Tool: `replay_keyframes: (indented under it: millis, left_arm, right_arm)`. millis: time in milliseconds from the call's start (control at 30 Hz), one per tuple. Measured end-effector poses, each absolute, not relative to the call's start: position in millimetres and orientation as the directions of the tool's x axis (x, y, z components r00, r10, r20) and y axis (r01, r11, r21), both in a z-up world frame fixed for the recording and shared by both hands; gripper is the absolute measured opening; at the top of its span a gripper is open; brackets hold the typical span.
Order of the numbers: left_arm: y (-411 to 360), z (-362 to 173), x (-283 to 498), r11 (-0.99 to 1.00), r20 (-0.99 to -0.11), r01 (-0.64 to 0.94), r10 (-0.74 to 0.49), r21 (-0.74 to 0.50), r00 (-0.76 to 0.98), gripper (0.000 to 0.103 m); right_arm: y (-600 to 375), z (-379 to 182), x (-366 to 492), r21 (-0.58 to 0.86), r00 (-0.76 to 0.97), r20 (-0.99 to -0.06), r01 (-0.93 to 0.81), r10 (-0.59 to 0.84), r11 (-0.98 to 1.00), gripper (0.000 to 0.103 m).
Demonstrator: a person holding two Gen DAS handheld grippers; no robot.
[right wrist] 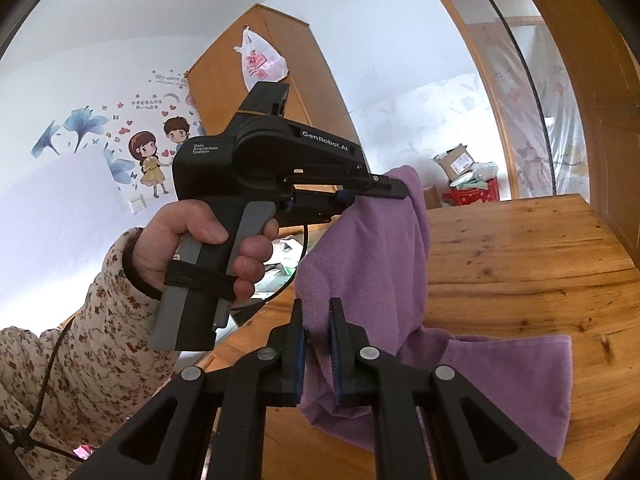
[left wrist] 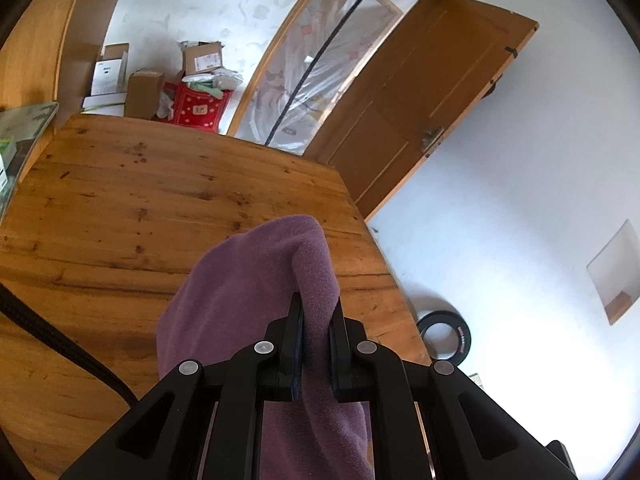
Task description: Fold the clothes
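Above wooden table (left wrist: 120,200): purple fleece (right wrist: 380,248) pinched in both L gripper (left wrist: 318,312) & R gripper (right wrist: 317,316).

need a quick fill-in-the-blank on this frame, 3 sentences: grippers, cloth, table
1. Both grippers are shut on a ____ cloth.
2. The left gripper holds its part of the cloth up in the air; the far end lies on the ____ table.
3. The hand on the left gripper's handle comes out of a ____-patterned sleeve.

Missing words: purple; wooden; floral
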State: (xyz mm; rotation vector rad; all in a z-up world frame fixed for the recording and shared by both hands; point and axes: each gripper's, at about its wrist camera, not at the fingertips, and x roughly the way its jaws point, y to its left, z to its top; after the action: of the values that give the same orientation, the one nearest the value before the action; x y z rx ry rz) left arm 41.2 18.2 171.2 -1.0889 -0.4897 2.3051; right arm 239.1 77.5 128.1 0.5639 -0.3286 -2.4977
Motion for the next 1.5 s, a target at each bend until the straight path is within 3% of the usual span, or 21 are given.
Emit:
replay_keyframes:
  millis: [467, 1000, 1500]
  left_arm:
    - [37, 185, 41, -0.762, -0.569, -0.364, 0.644, -0.536, -0.511, 0.010]
    - [118, 152, 21, -0.760, -0.651, -0.406, 0.647, -0.508, -0.396, 0.010]
    - [54, 170, 30, -0.752, -0.591, -0.371, 0.658, -0.545, -0.467, 0.010]
  right_arm:
    - [103, 134, 247, 0.424, -0.787, -0.264, 0.425, -0.558, -0.800, 0.011]
    - [160, 104, 247, 0.566, -0.796, -0.259, 0.333, -0.547, -0.754, 0.011]
    - [111, 127, 230, 0.486, -0.727, -0.264, 0.467, -0.634, -0.739, 0.011]
